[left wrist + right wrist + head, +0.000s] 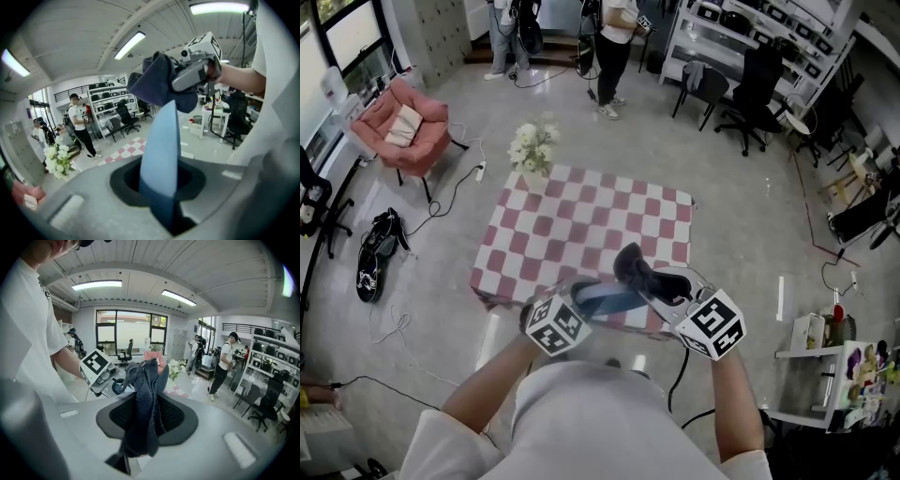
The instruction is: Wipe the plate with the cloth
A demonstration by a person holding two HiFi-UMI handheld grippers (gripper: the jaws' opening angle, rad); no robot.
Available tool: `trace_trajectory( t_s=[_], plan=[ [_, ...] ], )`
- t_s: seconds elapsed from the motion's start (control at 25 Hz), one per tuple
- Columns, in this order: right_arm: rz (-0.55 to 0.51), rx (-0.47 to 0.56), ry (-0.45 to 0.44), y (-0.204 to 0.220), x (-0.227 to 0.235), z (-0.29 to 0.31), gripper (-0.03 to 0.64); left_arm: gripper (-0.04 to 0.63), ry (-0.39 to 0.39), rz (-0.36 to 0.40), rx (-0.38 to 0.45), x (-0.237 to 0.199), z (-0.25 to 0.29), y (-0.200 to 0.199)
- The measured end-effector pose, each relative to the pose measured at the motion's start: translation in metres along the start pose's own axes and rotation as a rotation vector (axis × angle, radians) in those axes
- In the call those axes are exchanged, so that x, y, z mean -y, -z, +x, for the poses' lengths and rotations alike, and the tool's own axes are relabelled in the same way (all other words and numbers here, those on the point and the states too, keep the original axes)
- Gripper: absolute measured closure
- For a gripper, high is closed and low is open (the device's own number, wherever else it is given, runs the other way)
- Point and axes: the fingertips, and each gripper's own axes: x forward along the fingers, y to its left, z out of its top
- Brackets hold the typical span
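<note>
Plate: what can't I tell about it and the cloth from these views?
- Plate faces: left gripper view shows it edge-on, so any dirt is unseen.
- Plate's lower rim: buried in the jaws of the left hand-held gripper.
- Cloth to plate contact: head view, they overlap and are too small to tell.
- Right gripper view: the cloth covers most of the plate.

No writing, label, brand or number can be read in any view.
</note>
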Motion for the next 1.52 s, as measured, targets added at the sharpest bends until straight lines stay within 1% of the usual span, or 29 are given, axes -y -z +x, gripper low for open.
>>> trace_trajectory(
  t_s=[0.2,0.48,0.68,0.88,1.04,1.28,1.4,1.52],
  plan=[
    [-0.029,-0.022,-0.026,-0.002,-0.005,0.006,0.497,0.523,-0.048,0.080,-0.052,-0.006,0.004,-0.006],
    [-0.039,-0.085,-0.058,0.007,-0.011,0.015,0.497,0.523,-0.124,0.220,-0.137,-0.009,0.012,-0.010],
    [-0.058,-0.097,-0.091,0.006,-0.022,0.022,0.497,0.523,-0.173,0.328,-0.182,-0.007,0.018,-0.012],
    [-0.065,-0.111,-0.111,0.006,-0.028,0.028,0.497,0.523,-0.185,0.361,-0.207,-0.004,0.023,-0.011],
    [-0.055,-0.124,-0.114,0.006,-0.032,0.036,0.497,0.523,-0.197,0.379,-0.243,-0.005,0.026,-0.007],
    [-0.075,-0.113,-0.167,0.003,-0.048,0.044,0.495,0.522,-0.196,0.419,-0.268,0.000,0.028,0.000],
    [-0.035,-0.093,-0.190,0.006,-0.048,0.045,0.495,0.523,-0.197,0.426,-0.275,0.002,0.026,0.004],
    [0.002,-0.077,-0.192,0.010,-0.047,0.043,0.495,0.523,-0.195,0.414,-0.257,0.002,0.023,0.007]
  ],
)
